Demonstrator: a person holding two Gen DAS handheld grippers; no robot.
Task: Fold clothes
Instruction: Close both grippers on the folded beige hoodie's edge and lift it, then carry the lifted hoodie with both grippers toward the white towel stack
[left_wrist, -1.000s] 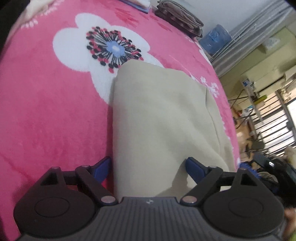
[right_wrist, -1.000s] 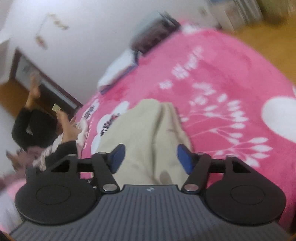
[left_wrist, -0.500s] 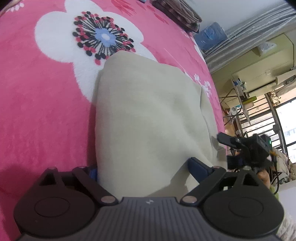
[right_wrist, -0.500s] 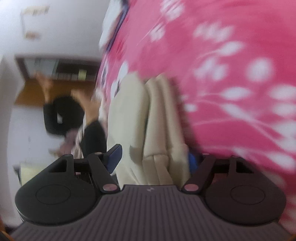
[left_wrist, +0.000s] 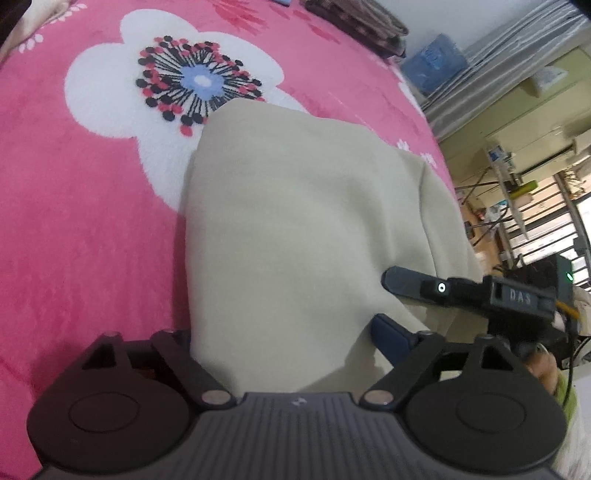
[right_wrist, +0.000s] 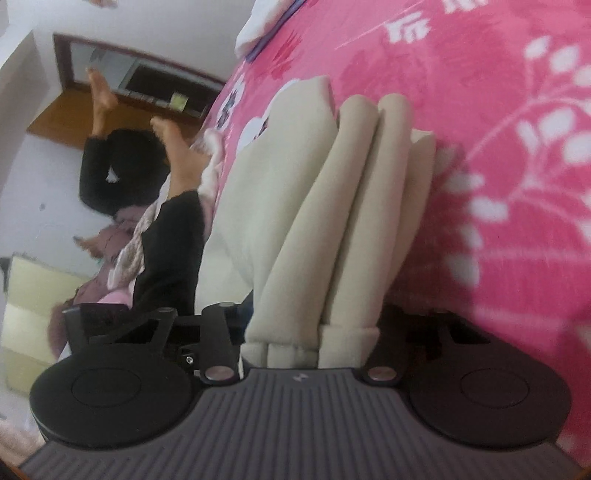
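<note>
Two grippers work one beige garment (left_wrist: 295, 229) lying on a bed w/ a pink floral blanket (left_wrist: 74, 206).

Surroundings: dark folded pile (left_wrist: 358, 22) and blue bag (left_wrist: 432, 62) at far edge of bed, well apart from garment. Window bars and shelving to the right. In right wrist view, a person in black (right_wrist: 162, 236) sits beside the bed at left, near the garment's edge.

Garment: folded into several stacked layers; fold ridges (right_wrist: 347, 206) run lengthwise, away from the right gripper. Long axis runs from near edge of bed toward the large white flower (left_wrist: 177, 88); far corner overlaps that flower.

Left gripper (left_wrist: 288, 332): spread wide, jaws closing, near end of garment between them; left finger hidden under cloth.

Right gripper (right_wrist: 314, 332): jaws closing, layered end of garment bunched between them. Its finger (left_wrist: 406, 282) lies on the garment's right side.
</note>
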